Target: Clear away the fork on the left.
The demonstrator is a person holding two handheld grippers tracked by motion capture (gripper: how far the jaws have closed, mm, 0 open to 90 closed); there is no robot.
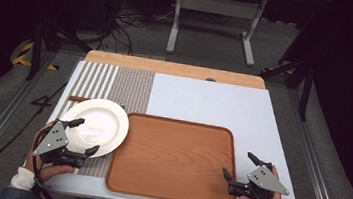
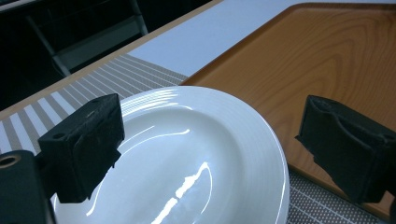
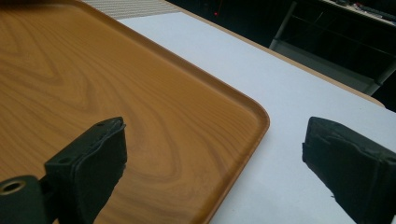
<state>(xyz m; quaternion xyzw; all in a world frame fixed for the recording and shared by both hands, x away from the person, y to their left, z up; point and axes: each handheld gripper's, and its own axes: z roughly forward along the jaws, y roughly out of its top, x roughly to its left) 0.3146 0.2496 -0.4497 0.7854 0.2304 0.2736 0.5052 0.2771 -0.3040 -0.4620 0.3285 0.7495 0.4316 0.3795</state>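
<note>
A white plate (image 1: 97, 124) rests on a striped grey placemat (image 1: 115, 85) at the table's left. Its right rim overlaps the left edge of an empty wooden tray (image 1: 172, 159). My left gripper (image 1: 84, 137) is open at the plate's near left, one jaw over the rim on each side; the plate (image 2: 187, 158) lies between its jaws (image 2: 210, 149). My right gripper (image 1: 238, 166) is open at the tray's near right corner. Its jaws straddle the tray's right rim (image 3: 252, 135), one over the wood, one over the white table (image 3: 289, 177).
A brown stick-like thing (image 1: 78, 99) pokes out from behind the plate on the placemat. The white table top (image 1: 209, 101) extends beyond the tray to a wooden back edge (image 1: 173, 68). A white frame stand (image 1: 217, 13) and cables are on the floor behind.
</note>
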